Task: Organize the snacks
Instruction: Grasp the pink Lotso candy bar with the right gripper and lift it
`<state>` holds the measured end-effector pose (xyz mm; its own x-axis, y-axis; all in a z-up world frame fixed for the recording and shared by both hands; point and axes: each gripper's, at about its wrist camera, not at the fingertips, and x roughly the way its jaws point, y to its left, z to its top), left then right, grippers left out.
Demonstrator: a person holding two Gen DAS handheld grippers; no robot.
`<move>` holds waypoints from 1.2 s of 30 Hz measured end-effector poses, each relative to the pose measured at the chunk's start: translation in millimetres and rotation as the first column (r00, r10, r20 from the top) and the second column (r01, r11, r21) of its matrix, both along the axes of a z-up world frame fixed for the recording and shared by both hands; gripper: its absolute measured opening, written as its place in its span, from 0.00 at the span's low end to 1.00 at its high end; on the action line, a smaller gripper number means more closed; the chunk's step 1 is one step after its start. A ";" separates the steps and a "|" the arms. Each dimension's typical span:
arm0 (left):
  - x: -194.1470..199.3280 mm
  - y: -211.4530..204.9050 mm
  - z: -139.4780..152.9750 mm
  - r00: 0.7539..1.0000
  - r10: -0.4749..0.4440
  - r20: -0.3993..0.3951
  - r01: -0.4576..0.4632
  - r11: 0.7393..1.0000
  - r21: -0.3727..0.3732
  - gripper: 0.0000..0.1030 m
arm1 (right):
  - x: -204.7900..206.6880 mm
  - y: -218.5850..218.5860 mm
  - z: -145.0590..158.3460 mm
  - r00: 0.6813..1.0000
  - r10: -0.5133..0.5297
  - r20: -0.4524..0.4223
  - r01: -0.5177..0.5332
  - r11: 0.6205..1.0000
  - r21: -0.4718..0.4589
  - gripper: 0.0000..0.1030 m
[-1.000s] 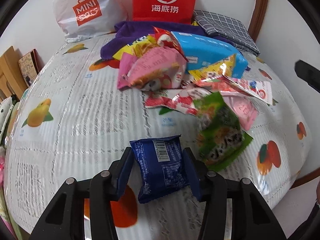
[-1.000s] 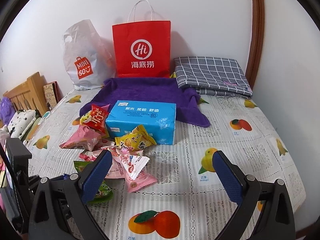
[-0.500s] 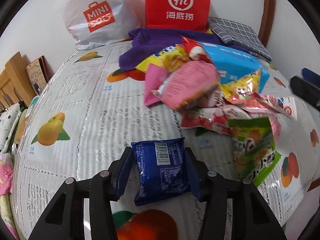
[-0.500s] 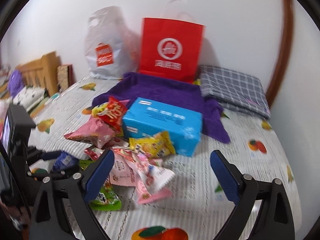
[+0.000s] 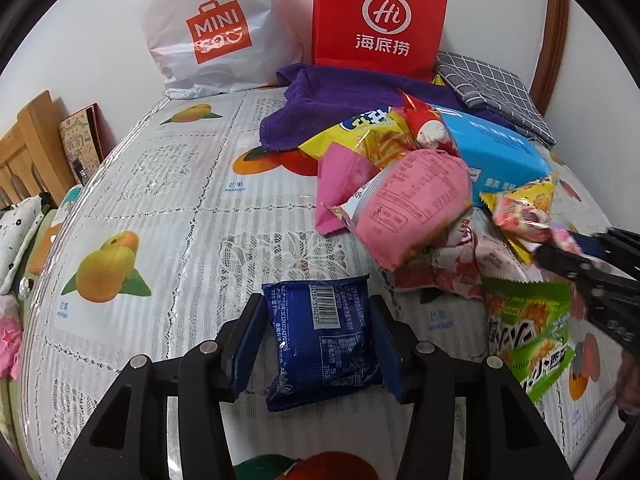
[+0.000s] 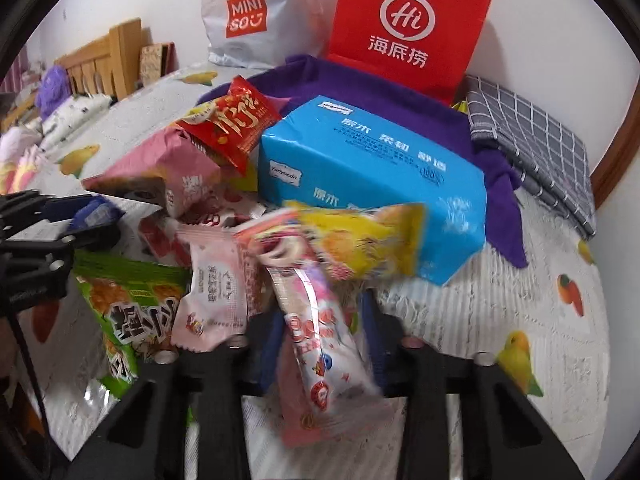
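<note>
A dark blue snack packet (image 5: 324, 344) lies on the fruit-print cover (image 5: 168, 208), and my left gripper (image 5: 316, 308) is shut on its two sides. To its right sits a pile of snacks: a pink bag (image 5: 416, 208), a green packet (image 5: 528, 328), a yellow packet (image 6: 360, 236) and a red packet (image 6: 232, 124). My right gripper (image 6: 320, 320) is at the pile's near edge. Its jaws are closing on a long pink and white snack packet (image 6: 324, 356), which sticks out between the pads. In the left wrist view the right gripper (image 5: 576, 248) comes in from the right.
A light blue tissue pack (image 6: 372, 184) lies behind the pile on a purple towel (image 5: 344, 96). A red paper bag (image 5: 380, 16) and a white plastic bag (image 5: 216, 28) stand at the wall. A grey checked cloth (image 6: 536, 144) lies back right; a wooden frame (image 5: 28, 148) at left.
My left gripper carried the blue packet leftward, away from the pile. My right gripper dropped to the pile, rolled, and its wide jaws closed around the pink and white packet.
</note>
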<state>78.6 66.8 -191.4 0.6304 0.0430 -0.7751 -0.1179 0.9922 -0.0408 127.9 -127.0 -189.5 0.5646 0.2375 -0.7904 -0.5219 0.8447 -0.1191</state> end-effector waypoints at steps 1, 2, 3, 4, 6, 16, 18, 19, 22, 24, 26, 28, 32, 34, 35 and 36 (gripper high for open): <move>0.9 0.0 0.1 1.000 0.002 0.000 -0.002 1.000 -0.001 0.48 | -3.3 -3.9 4.7 1.000 0.001 0.004 -0.002 0.999 0.033 0.25; 1.5 0.1 0.1 1.000 0.003 0.001 -0.003 1.000 -0.002 0.48 | -8.0 -8.8 11.5 1.000 0.005 0.017 -0.006 0.997 0.075 0.24; 2.0 0.4 0.2 1.000 0.003 0.001 -0.003 1.000 -0.005 0.48 | -9.6 -10.3 14.7 1.000 0.007 0.028 -0.009 0.995 0.096 0.24; 2.1 0.9 0.2 1.000 0.004 0.002 -0.004 1.000 -0.007 0.48 | -13.2 -13.3 20.3 0.999 0.010 0.044 -0.016 0.992 0.124 0.24; 2.2 1.5 0.2 1.000 0.005 0.004 -0.005 1.000 -0.013 0.48 | -18.8 -18.9 29.9 0.997 0.012 0.070 -0.023 0.985 0.171 0.24; 0.0 -2.5 -0.9 1.000 0.018 0.015 -0.018 1.000 0.008 0.48 | -34.2 -77.9 31.7 0.982 -0.160 0.102 0.141 0.975 0.174 0.14; -0.3 -2.3 -0.8 1.000 0.019 0.016 -0.019 1.000 0.007 0.48 | -31.6 -91.9 23.3 0.978 -0.193 0.074 0.178 0.969 0.168 0.14; -0.2 -2.3 -0.8 1.000 0.019 0.016 -0.019 1.000 0.007 0.48 | -30.9 -99.3 17.8 0.976 -0.210 0.056 0.198 0.966 0.164 0.16; 0.2 -3.0 -0.7 1.000 0.018 0.016 -0.018 1.000 0.013 0.48 | -32.3 -114.9 9.2 0.975 -0.224 0.014 0.219 0.963 0.157 0.23; 0.1 -3.3 -0.8 1.000 0.018 0.015 -0.018 1.000 0.015 0.48 | -34.8 -119.7 6.8 0.978 -0.209 -0.007 0.208 0.965 0.162 0.31; 0.1 -4.1 -1.0 1.000 0.017 0.016 -0.018 1.000 0.018 0.48 | -41.0 -122.7 7.2 0.981 -0.195 0.001 0.192 0.968 0.164 0.47; 0.6 -4.0 -1.1 1.000 0.019 0.016 -0.019 1.000 0.018 0.48 | -46.4 -120.0 9.6 0.986 -0.163 0.014 0.159 0.973 0.169 0.51; 0.6 -3.4 -1.3 1.000 0.018 0.015 -0.018 1.000 0.012 0.48 | -41.6 -105.7 -3.7 0.991 -0.133 0.003 0.132 0.983 0.125 0.52; 0.2 -2.2 -1.1 1.000 0.010 0.012 -0.010 1.000 0.005 0.49 | -34.3 -99.8 -18.9 0.990 -0.138 -0.040 0.142 0.985 0.103 0.49; -0.4 -0.9 -0.8 1.000 0.007 0.012 -0.007 1.000 0.000 0.49 | -32.2 -98.3 -25.2 0.989 -0.140 -0.052 0.145 0.985 0.096 0.45; -1.1 0.4 -0.9 1.000 0.008 0.013 -0.008 1.000 -0.008 0.48 | -35.8 -97.8 -24.5 0.988 -0.157 0.003 0.155 0.982 0.109 0.41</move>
<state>77.4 67.2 -192.3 0.6398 0.0420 -0.7674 -0.1252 0.9909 -0.0501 92.1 -224.7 -214.0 0.6108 0.2296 -0.7577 -0.3817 0.9239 -0.0277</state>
